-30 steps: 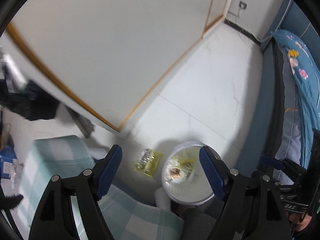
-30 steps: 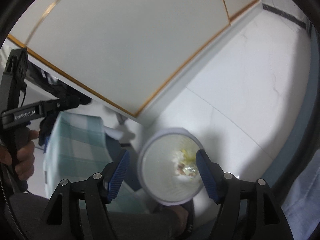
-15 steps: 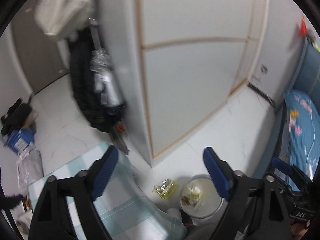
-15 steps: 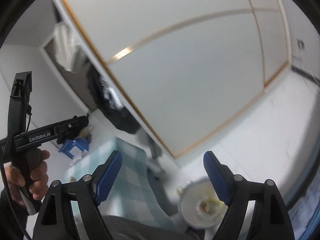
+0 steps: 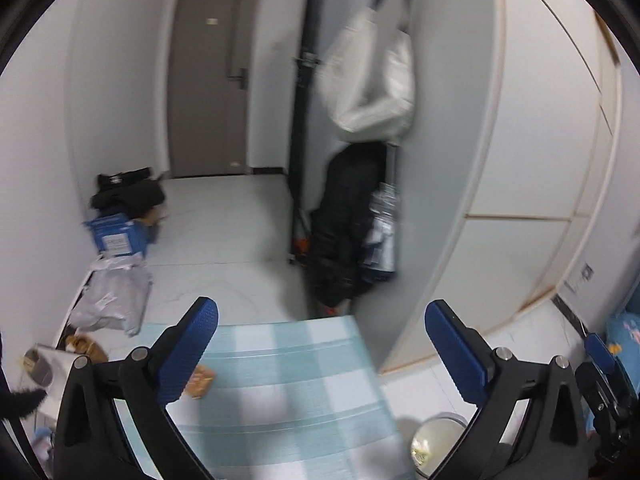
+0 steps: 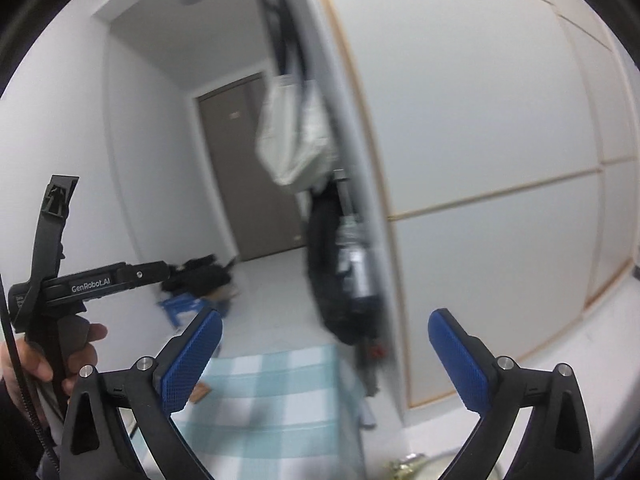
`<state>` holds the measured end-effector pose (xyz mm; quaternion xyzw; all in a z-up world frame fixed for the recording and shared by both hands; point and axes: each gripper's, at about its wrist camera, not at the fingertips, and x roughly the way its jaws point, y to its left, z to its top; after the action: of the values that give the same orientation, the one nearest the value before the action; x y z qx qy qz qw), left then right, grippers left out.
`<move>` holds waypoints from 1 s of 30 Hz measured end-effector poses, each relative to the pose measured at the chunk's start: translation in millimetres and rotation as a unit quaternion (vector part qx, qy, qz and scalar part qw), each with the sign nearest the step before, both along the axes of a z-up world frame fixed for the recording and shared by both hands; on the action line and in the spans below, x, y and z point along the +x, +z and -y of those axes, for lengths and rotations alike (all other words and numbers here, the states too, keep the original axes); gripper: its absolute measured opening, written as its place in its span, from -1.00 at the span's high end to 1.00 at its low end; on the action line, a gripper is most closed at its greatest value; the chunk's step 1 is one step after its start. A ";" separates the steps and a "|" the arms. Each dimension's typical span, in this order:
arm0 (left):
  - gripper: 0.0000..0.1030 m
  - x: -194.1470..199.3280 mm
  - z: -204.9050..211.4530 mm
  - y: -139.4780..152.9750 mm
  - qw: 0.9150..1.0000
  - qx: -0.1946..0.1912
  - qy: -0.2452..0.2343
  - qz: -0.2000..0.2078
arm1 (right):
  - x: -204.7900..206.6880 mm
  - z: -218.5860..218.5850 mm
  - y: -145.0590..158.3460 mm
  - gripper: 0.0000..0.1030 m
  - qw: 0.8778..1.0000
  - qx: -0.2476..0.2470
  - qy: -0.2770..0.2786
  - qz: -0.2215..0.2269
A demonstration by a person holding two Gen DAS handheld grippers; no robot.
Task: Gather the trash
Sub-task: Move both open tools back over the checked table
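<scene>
My left gripper (image 5: pixel 322 324) is open and empty, held above a table with a blue-and-white checked cloth (image 5: pixel 280 380). A small brown wrapper (image 5: pixel 199 381) lies on the cloth by the left finger; it also shows in the right wrist view (image 6: pixel 199 393). A white bin (image 5: pixel 434 442) with trash inside stands on the floor at the lower right. My right gripper (image 6: pixel 325 336) is open and empty, also above the cloth (image 6: pixel 264 396). A crumpled yellow wrapper (image 6: pixel 406 468) shows at the bottom edge of the right wrist view. The left gripper's body (image 6: pixel 80 284) is at the left of that view.
A white wardrobe (image 5: pixel 520 140) stands on the right, with a white bag (image 5: pixel 372 80) and dark clothes (image 5: pixel 344 232) hanging at its end. A grey door (image 5: pixel 208 80) is at the back. A blue box (image 5: pixel 116 236), grey plastic bags (image 5: pixel 112 300) and black items lie along the left wall.
Both grippers have tilted up from the bin and floor toward the hallway and table. The bin has slid to the bottom of both views. Both grippers stay open.
</scene>
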<state>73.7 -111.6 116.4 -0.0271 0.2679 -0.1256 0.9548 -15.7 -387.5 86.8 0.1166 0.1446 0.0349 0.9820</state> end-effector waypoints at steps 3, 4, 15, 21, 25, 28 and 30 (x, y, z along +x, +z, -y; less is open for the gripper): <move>-0.97 -5.9 -28.5 -9.9 0.999 0.001 0.027 0.019 | 9.6 -29.9 0.3 -1.00 0.999 -0.010 0.033 0.003; -0.97 -4.5 -33.3 -11.2 0.999 0.000 0.031 0.019 | 12.3 -38.1 -0.3 -1.00 0.999 -0.011 0.041 0.003; -0.97 -18.9 -104.2 -50.0 0.994 -0.008 0.110 0.016 | 29.6 -131.3 -18.4 -1.00 0.987 -0.016 0.161 0.016; -0.97 -17.5 -138.2 -86.1 0.992 -0.037 0.112 -0.035 | 36.2 -167.9 -39.0 -1.00 0.975 -0.027 0.221 0.011; -0.97 -7.7 -145.6 -122.9 0.988 -0.050 0.099 -0.103 | 50.4 -190.8 -57.9 -1.00 0.969 -0.041 0.243 -0.020; -0.97 -3.2 -144.9 -147.8 0.984 -0.053 0.073 -0.154 | 63.8 -198.5 -77.7 -1.00 0.966 -0.041 0.249 -0.061; -0.97 -1.6 -141.6 -165.0 0.977 -0.056 0.057 -0.195 | 69.6 -198.3 -89.5 -1.00 0.964 -0.038 0.250 -0.083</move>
<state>72.1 30.0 -48.6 -0.1201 0.4398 -0.0777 0.8866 53.9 -189.2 -2.7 0.0423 0.2516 0.2640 0.9302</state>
